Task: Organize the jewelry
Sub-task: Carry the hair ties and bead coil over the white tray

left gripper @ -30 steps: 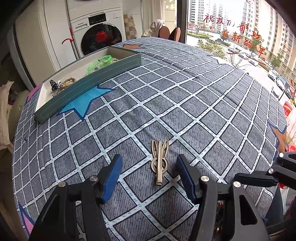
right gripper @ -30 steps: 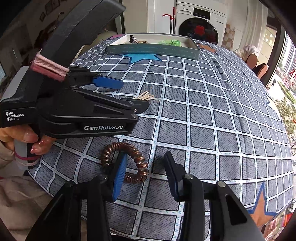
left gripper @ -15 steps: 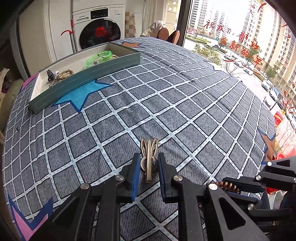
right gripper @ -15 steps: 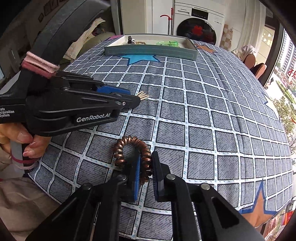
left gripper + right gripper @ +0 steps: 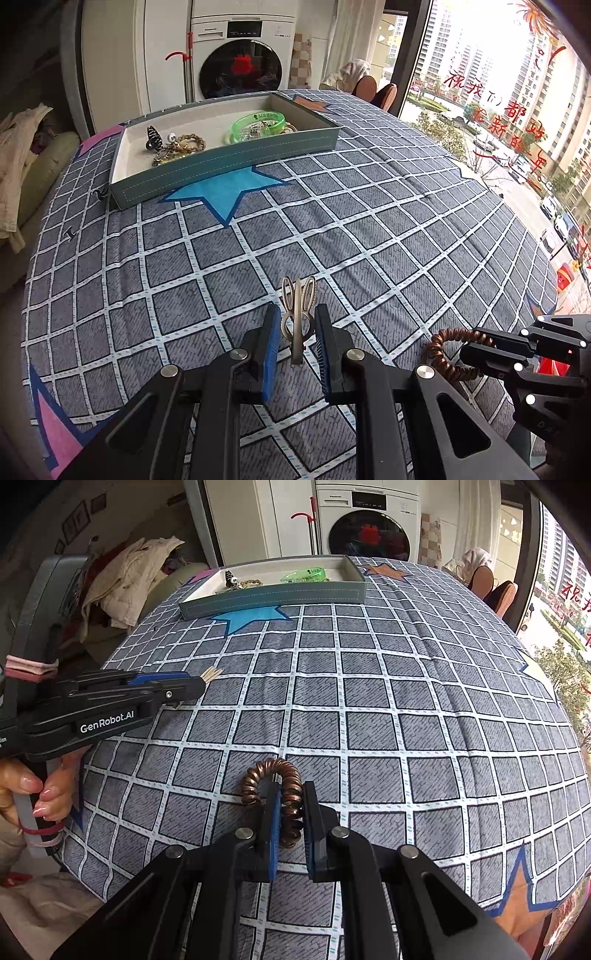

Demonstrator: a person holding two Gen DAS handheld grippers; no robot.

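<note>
Your left gripper (image 5: pixel 295 332) is clenched on the metal rabbit-ear hair clip (image 5: pixel 297 314) and your right gripper (image 5: pixel 290 812) on the coiled copper hair tie (image 5: pixel 275 788), both held over the near edge of the checked cloth (image 5: pixel 388 701). The tray (image 5: pixel 229 168) at the far edge already holds a green bangle (image 5: pixel 258 123), a black claw clip (image 5: pixel 153 137) and some chains. By my reading, these two pieces have yet to reach the tray, and nothing else loose shows on the cloth.
</note>
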